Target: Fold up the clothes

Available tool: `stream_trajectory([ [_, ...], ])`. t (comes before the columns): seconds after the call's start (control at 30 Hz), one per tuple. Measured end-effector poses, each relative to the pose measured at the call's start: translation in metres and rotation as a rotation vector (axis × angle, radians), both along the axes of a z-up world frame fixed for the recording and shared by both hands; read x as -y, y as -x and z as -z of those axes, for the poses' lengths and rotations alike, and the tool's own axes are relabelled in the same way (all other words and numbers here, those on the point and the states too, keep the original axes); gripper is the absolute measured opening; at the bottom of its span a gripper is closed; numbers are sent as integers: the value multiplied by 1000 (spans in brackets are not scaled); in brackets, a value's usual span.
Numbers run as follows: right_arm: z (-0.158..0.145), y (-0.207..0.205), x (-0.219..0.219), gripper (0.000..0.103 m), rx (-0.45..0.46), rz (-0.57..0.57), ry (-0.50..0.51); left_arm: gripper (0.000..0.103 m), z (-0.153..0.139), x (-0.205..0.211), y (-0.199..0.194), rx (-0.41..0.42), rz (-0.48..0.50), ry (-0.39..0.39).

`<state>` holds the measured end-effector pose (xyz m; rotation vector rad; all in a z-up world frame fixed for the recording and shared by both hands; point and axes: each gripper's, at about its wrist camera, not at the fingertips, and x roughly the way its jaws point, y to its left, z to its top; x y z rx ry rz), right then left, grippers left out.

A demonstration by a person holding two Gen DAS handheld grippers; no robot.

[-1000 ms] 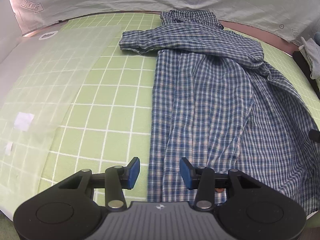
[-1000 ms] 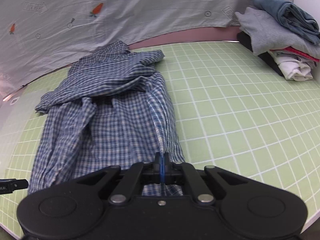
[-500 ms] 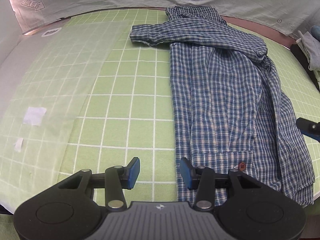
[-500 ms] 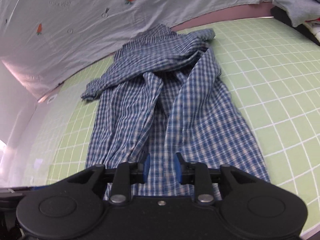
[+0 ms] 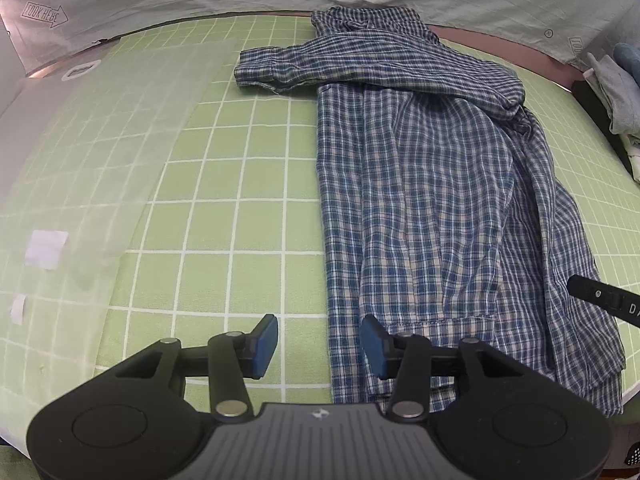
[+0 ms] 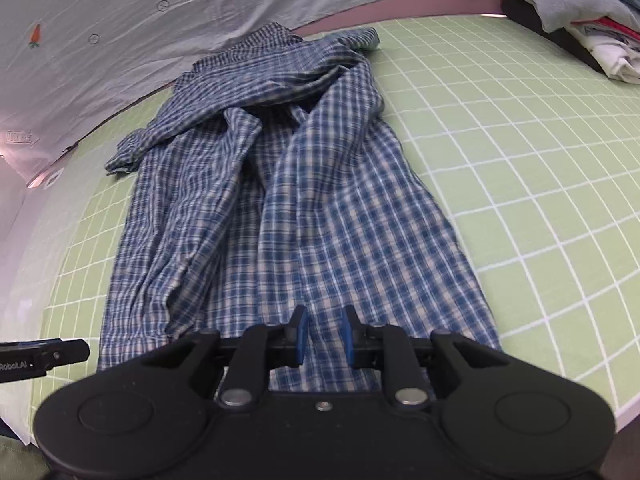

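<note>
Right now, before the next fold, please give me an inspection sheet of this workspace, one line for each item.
Surface: green grid-lined mat; a translucent plastic sheet covers its left part.
Job's things: blue-and-white checked shirt, lying lengthwise, sleeve across the top, wrinkled.
Clutter: pile of folded clothes at the far right edge.
Grippers: left gripper open, at the shirt's near edge; right gripper open, over the hem, holding nothing.
Cables: nothing seen.
Surroundings: pale printed cloth backdrop.

Green gridded mat [image 5: 240, 216] carries the plaid shirt [image 5: 432, 208] centre-right, translucent sheet [image 5: 104, 152] at left (clothes stack [image 6: 580, 12] upper right).
</note>
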<state>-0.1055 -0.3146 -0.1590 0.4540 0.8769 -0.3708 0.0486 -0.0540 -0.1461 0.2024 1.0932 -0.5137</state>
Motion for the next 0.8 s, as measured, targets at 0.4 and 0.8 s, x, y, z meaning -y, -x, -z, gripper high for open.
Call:
stream_trajectory([
  [0.4, -36, -60, 44, 41, 72, -17, 176, 61, -6, 25, -67, 49, -135, 42],
  [0.8, -28, -179, 105, 86, 65, -1, 156, 75, -6, 48, -181, 101, -250, 75],
])
